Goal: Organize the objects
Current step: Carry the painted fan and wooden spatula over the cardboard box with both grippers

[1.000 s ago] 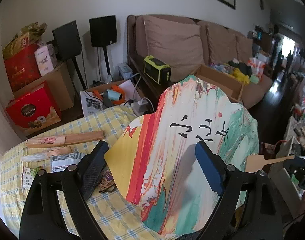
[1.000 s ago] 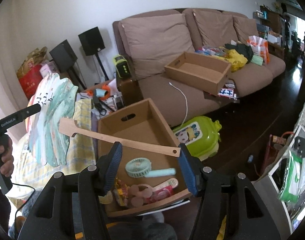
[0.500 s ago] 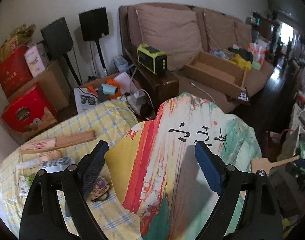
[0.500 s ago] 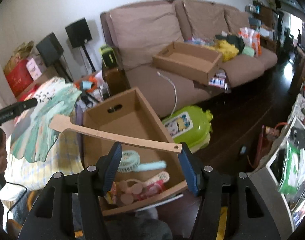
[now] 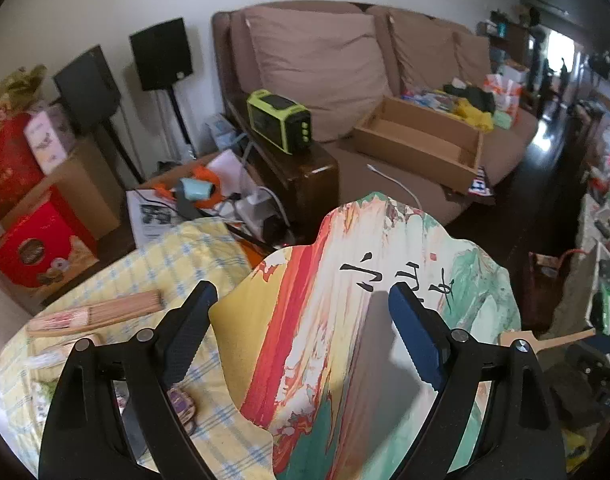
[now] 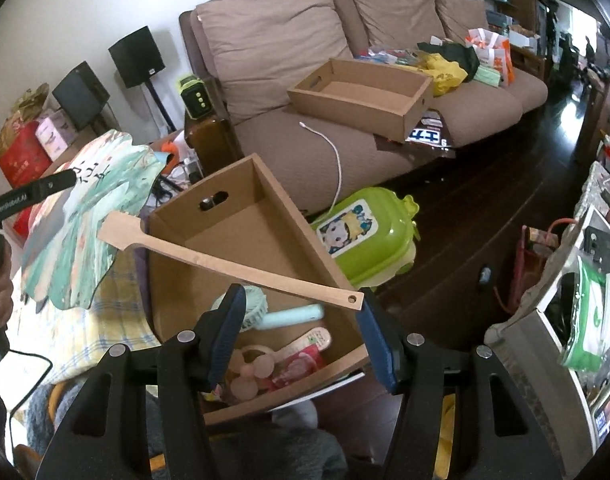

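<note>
- A second before, I had the painted fan (image 5: 369, 320) high against the sofa (image 5: 345, 92); it had since dropped toward the yellow checked table (image 5: 177, 256), and the right camera had sunk closer over the open cardboard box (image 6: 265, 216).
- My left tongs (image 5: 301, 316) stood wide with the fan between them; where the fan was gripped lay out of view, so I could not tell if it was clamped.
- My right tongs (image 6: 301, 320) were partly spread; the wooden paddle (image 6: 229, 260) had its drilled end at the right pad, and I could not tell whether it was pinched.
- The paddle ran slantwise across the box, broad end up-left toward the fan, holed end low-right.
- The fan stood tilted, its scalloped edge pointing away from me.
- Inside the box lay a mint handheld fan (image 6: 265, 314), a pink handheld fan (image 6: 265, 364) and a few smaller items I could not identify.
- A second cardboard box (image 6: 361, 92) sat on the sofa, its visible interior bare.
- A folded bamboo fan (image 5: 101, 312) lay on the table.
</note>
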A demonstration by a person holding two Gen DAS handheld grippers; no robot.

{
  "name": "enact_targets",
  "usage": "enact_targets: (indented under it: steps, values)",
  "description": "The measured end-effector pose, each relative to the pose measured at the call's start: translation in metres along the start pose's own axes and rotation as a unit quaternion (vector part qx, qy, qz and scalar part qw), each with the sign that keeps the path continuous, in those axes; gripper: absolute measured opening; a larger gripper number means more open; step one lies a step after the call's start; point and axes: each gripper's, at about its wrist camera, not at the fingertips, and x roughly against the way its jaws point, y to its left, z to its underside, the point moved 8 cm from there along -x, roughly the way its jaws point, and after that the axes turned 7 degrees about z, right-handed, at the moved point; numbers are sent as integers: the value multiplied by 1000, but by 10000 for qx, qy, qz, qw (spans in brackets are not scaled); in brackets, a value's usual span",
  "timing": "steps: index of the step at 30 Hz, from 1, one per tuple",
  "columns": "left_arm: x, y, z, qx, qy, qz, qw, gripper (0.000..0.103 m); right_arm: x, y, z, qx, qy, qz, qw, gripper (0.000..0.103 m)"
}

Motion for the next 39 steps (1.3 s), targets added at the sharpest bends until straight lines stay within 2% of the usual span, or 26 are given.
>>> enact_targets:
  steps: [8,17,23,39]
  values:
    - [-21,4,6,18,203,-60,9998,85,-7,-2,3,-138,127,-66,9998,59]
    - [-35,0,5,44,265,-42,9996,86,-8,-2,5,-161,183,-74,9997,59]
    - [-39,-6,-4,-7,149,-33,9999,85,-15,-6,7,-251,277,-129,9992,59]
    - [-73,-12,-3,48,378,-99,9992,86,-29,-15,15,-340,461,-111,9983,59]
